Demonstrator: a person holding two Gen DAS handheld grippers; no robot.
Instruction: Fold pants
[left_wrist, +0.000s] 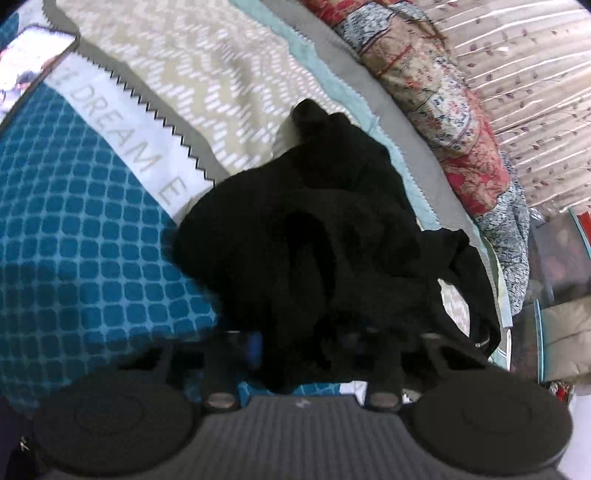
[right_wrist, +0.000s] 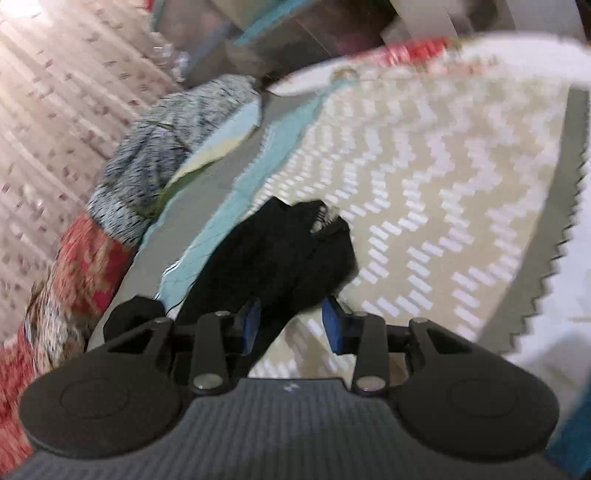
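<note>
The black pants (left_wrist: 314, 240) lie bunched in a heap on the bedspread (left_wrist: 207, 81), right in front of my left gripper (left_wrist: 299, 350). Their cloth fills the gap between its jaws and hides most of the fingers; only one blue pad (left_wrist: 255, 347) shows, pressed against the fabric. In the right wrist view a narrower end of the pants (right_wrist: 288, 258) runs between the blue pads (right_wrist: 334, 325) of my right gripper (right_wrist: 291, 325). That cloth touches the left pad, while bedspread shows between it and the right pad, so the jaws stand open around it.
The bedspread has a beige chevron field (right_wrist: 424, 192), a teal grid patch (left_wrist: 74, 240) and a white strip reading DREAM (left_wrist: 122, 122). A rolled floral quilt (left_wrist: 443, 110) lies along the bed's far edge, with a patterned curtain (left_wrist: 535, 74) and storage boxes (left_wrist: 561, 258) behind.
</note>
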